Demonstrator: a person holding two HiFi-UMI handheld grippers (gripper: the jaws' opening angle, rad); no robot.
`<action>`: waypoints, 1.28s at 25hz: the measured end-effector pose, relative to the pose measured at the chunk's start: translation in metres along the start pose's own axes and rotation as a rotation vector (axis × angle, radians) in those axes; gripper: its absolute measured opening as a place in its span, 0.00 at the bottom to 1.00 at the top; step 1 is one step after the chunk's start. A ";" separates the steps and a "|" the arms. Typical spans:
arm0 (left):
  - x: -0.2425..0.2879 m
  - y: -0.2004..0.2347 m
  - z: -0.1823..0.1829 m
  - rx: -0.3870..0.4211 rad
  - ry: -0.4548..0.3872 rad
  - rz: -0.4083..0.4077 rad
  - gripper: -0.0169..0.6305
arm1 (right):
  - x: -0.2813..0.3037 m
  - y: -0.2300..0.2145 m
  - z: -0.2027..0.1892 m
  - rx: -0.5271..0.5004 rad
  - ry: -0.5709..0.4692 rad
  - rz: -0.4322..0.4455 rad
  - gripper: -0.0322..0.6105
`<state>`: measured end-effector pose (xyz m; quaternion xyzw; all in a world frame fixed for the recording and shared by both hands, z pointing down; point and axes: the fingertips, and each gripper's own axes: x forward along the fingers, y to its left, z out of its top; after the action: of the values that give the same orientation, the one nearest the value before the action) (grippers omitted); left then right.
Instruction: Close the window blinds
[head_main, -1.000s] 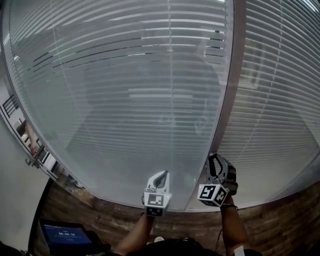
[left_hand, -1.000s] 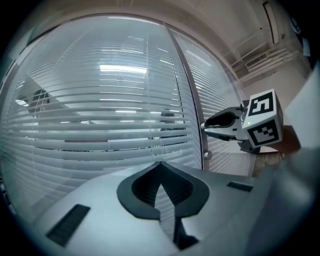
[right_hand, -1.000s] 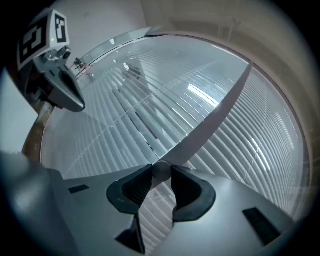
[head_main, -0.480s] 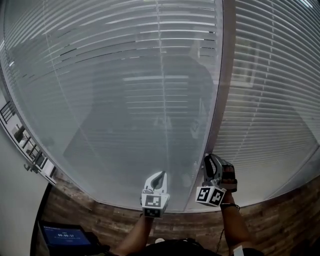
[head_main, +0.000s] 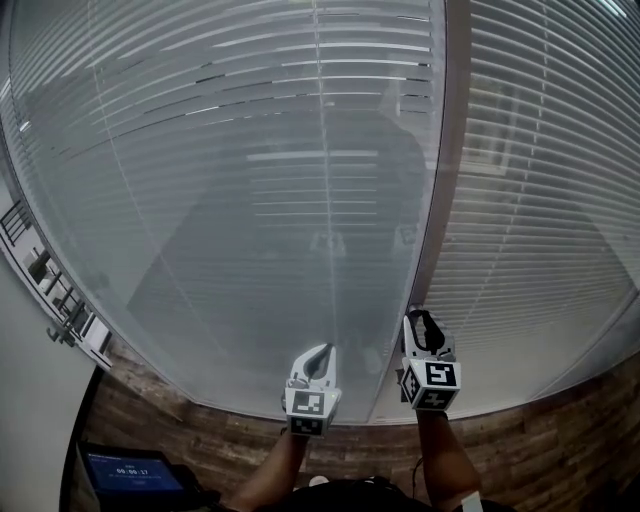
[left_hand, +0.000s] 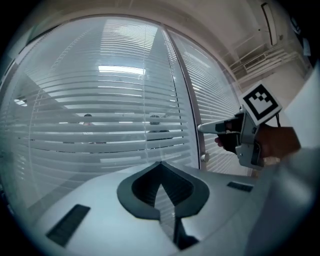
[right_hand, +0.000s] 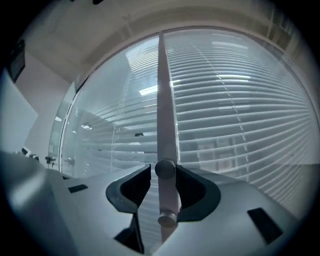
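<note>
White slatted blinds (head_main: 250, 180) hang behind the glass of the left pane, their slats partly tilted with dark gaps near the top. A small round tilt knob (right_hand: 165, 168) sticks out of the grey frame post (head_main: 440, 200) between the panes. My right gripper (head_main: 420, 320) is up against the post with the knob between its jaws; the jaws are opening and a thin gap shows on the knob's left side. A second small knob (right_hand: 167, 218) sits lower on the post. My left gripper (head_main: 320, 352) hovers in front of the glass, shut and empty.
More closed-looking blinds (head_main: 540, 200) fill the right pane. Wood-patterned panelling (head_main: 200, 440) runs below the glass. A device with a blue screen (head_main: 125, 470) stands low at the left, and a door handle (head_main: 70, 330) shows at the left edge.
My right gripper has rolled around the knob, so its marker cube now faces up squarely. The left gripper has barely moved.
</note>
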<state>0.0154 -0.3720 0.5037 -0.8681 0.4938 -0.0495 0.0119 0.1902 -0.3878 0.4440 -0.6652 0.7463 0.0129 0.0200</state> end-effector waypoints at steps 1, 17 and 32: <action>0.000 0.000 -0.001 0.001 0.000 0.001 0.01 | 0.002 -0.002 0.000 0.024 -0.005 -0.010 0.26; 0.000 0.008 -0.011 0.009 0.014 0.016 0.01 | 0.003 0.007 0.003 -0.602 0.107 -0.041 0.24; 0.001 0.005 -0.009 0.019 0.003 0.000 0.01 | -0.002 0.009 -0.006 -1.200 0.198 -0.010 0.24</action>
<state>0.0110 -0.3753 0.5128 -0.8678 0.4934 -0.0554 0.0196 0.1815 -0.3853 0.4503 -0.5617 0.6040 0.3693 -0.4281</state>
